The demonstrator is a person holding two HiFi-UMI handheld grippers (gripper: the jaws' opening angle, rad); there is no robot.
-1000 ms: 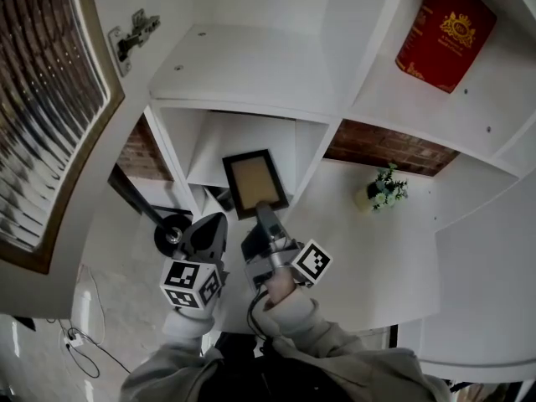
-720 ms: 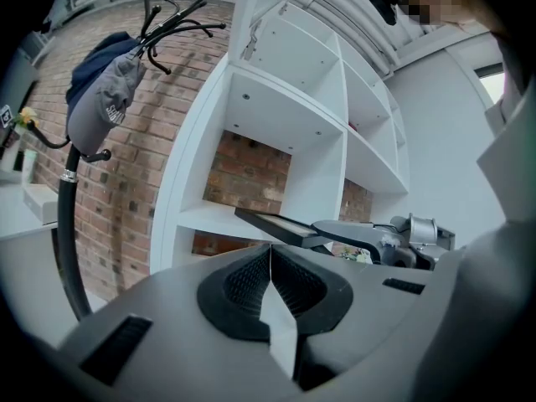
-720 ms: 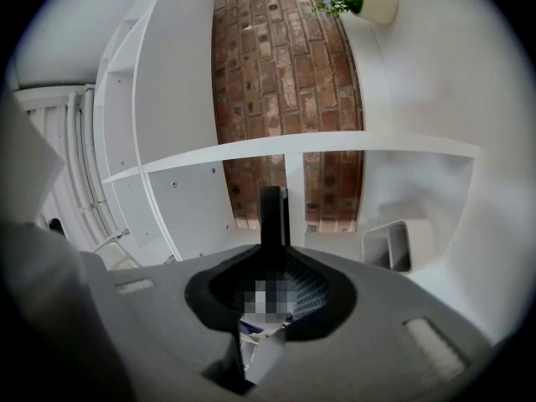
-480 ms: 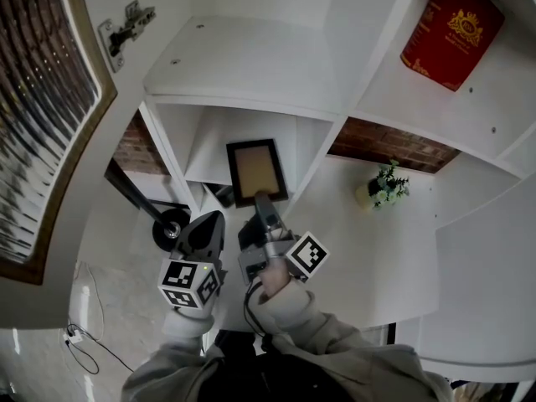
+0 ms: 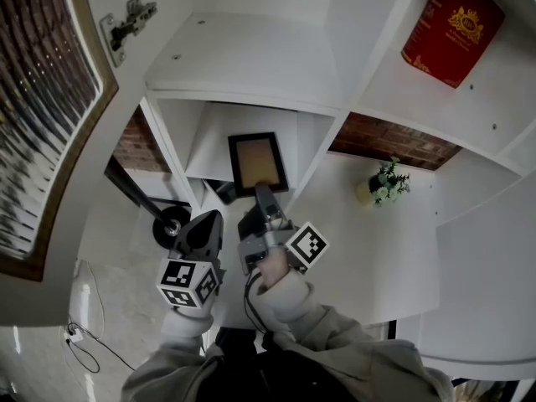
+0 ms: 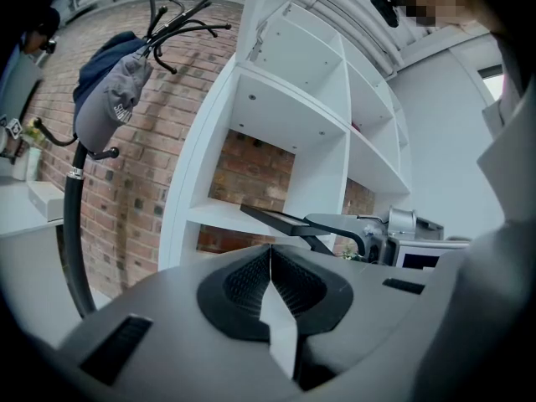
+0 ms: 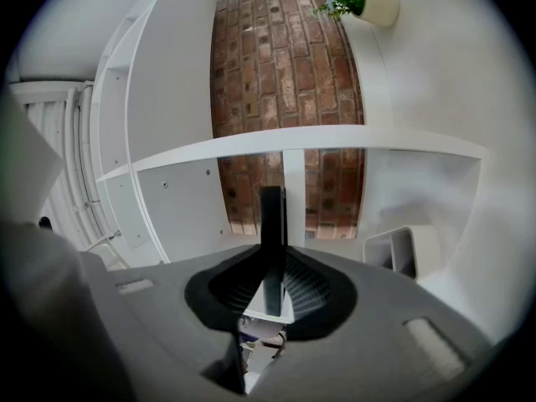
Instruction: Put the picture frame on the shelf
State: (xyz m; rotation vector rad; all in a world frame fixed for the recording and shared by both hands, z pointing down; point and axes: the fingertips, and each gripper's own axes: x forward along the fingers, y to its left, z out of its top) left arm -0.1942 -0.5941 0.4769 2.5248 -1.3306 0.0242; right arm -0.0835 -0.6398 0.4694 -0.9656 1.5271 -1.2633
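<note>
At the shelf [image 5: 209,153] mouth, my right gripper [image 5: 266,198] pinches the frame [image 5: 257,162] by its near edge; I judge it best to slide in level, set down, then let go.

picture frame [image 5: 258,163] at a shelf [image 5: 251,65] bay, potted plant [image 5: 381,187] one bay right (book [image 5: 452,25] higher up)

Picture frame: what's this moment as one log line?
right tongs: shut on black rectangular picture frame | left tongs: shut, empty | frame: before white shelf
</note>
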